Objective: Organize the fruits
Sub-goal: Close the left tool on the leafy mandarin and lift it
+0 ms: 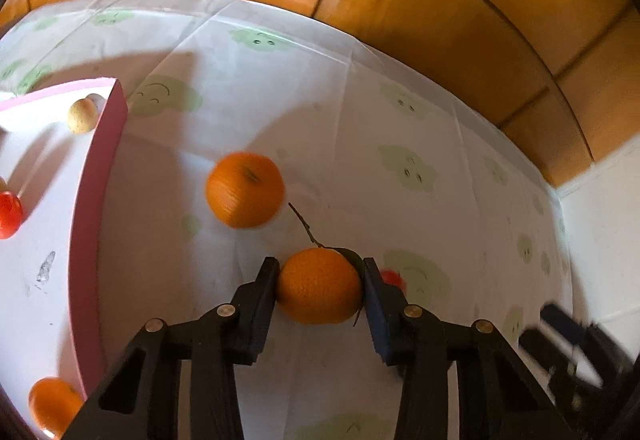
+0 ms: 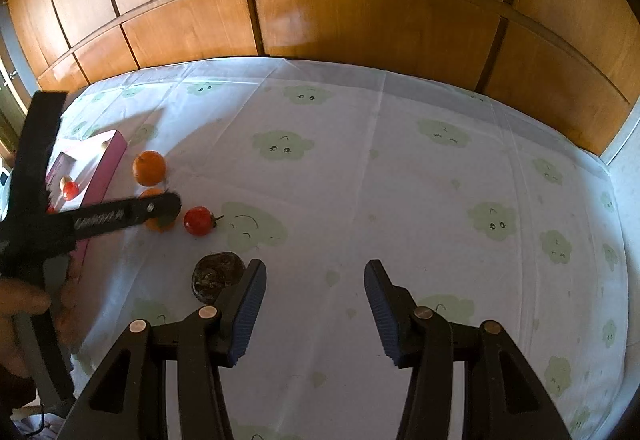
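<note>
While the left gripper point(image 1: 321, 282) points steeply down at the tablecloth point(image 1: 360, 168), its two black fingers point(image 1: 260, 304) close on either side of a stemmed orange point(image 1: 318, 286), the pads touching its flanks. That fruit has a pebbled skin, a thin twig and a dark leaf at its top, and sits on the cloth. Just beyond it lies a second orange point(image 1: 245, 189), blurred, close to the pink box point(image 1: 102, 176). Inside the box are a pale round fruit point(image 1: 82, 115) by the far corner, a red tomato point(image 1: 9, 214) at the left edge, and another orange point(image 1: 52, 406) at the bottom corner. A red fruit point(image 1: 393, 278) peeks out behind the right finger.

From the right wrist view, the right gripper point(image 2: 315, 302) also tilts downward, its blue-padded fingers point(image 2: 248, 314) standing moderately apart with only cloth between them. A dark flattish object point(image 2: 218, 276) lies just beside its left finger. Farther left, a hand point(image 2: 24, 324) holds the left gripper point(image 2: 160, 210) over the oranges, with a cherry tomato point(image 2: 199, 221) just right of it and the pink box point(image 2: 108, 168) behind.
</note>
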Demonstrator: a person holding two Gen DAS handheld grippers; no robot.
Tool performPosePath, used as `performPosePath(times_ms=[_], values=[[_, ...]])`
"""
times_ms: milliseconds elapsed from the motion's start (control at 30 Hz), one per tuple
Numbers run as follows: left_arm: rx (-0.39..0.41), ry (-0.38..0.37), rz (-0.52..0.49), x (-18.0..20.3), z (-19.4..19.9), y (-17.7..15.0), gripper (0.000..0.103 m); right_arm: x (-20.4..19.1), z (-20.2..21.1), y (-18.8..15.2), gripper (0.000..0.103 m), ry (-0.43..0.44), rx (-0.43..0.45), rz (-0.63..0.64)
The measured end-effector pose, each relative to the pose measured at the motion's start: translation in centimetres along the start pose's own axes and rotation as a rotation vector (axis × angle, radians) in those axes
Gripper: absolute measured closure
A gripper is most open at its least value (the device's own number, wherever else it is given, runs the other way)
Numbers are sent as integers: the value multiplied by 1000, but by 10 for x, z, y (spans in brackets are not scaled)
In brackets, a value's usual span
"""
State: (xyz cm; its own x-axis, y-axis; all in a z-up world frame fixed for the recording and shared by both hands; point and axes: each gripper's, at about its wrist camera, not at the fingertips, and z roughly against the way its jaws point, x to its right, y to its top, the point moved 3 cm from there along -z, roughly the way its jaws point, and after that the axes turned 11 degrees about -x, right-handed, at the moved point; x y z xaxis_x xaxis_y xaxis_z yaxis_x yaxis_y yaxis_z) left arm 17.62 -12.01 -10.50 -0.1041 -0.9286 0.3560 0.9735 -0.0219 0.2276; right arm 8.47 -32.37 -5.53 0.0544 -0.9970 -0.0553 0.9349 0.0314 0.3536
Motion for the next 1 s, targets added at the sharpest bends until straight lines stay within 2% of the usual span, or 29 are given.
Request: performPosePath(times_ms=[300, 500, 700, 1000], values=[[-12, 55, -181, -2, 24, -60, 62, 4, -4, -1, 51, -14, -14, -14], [20, 116, -302, 0, 29, -96, 61, 7, -6, -2, 51, 23, -27, -44], [36, 152, -330, 7, 18, -99, 61, 8, -2, -2, 51, 118, -10, -85], [59, 176, -366, 8, 15, -102, 60, 8, -9, -4, 51, 150, -40, -119]])
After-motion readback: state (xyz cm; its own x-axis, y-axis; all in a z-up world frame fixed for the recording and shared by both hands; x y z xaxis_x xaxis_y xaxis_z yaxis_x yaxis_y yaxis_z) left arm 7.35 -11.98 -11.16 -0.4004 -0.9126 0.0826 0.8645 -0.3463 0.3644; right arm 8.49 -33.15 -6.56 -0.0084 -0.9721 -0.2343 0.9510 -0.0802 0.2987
